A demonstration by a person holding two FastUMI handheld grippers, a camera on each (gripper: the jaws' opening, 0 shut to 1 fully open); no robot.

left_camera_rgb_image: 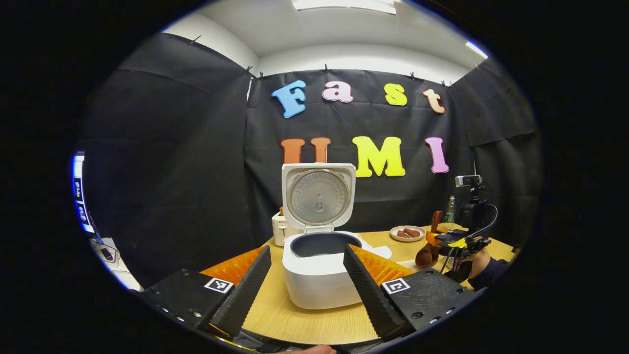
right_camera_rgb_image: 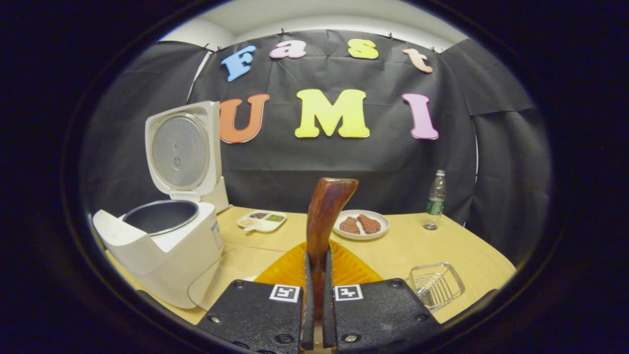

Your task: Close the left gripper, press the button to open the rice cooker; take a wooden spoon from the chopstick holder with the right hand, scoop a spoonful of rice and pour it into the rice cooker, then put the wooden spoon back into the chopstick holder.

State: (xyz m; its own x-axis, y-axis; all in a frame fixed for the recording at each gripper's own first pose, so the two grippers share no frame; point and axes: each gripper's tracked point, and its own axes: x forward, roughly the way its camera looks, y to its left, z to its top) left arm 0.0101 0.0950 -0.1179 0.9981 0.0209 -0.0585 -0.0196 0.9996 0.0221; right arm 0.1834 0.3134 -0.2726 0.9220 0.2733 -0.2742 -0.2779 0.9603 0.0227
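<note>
The white rice cooker [left_camera_rgb_image: 319, 275] stands open on the wooden table, lid [left_camera_rgb_image: 318, 196] upright and the dark inner pot [left_camera_rgb_image: 322, 243] bare. My left gripper [left_camera_rgb_image: 307, 248] is open just in front of it, one finger to each side, touching nothing. Off to the right, a hand carries my right gripper [left_camera_rgb_image: 454, 243] with the wooden spoon [left_camera_rgb_image: 426, 254], bowl hanging down. In the right gripper view my right gripper [right_camera_rgb_image: 318, 260] is shut on the spoon's brown handle [right_camera_rgb_image: 327, 211], which sticks up past the fingers. The rice cooker [right_camera_rgb_image: 162, 246] sits to the left.
A plate of meat pieces [right_camera_rgb_image: 361, 224], a small divided dish [right_camera_rgb_image: 263, 220] and a plastic bottle [right_camera_rgb_image: 435, 199] stand at the back of the table [right_camera_rgb_image: 442, 246]. A wire basket [right_camera_rgb_image: 435, 284] lies front right. A white container [left_camera_rgb_image: 281, 228] stands behind the cooker.
</note>
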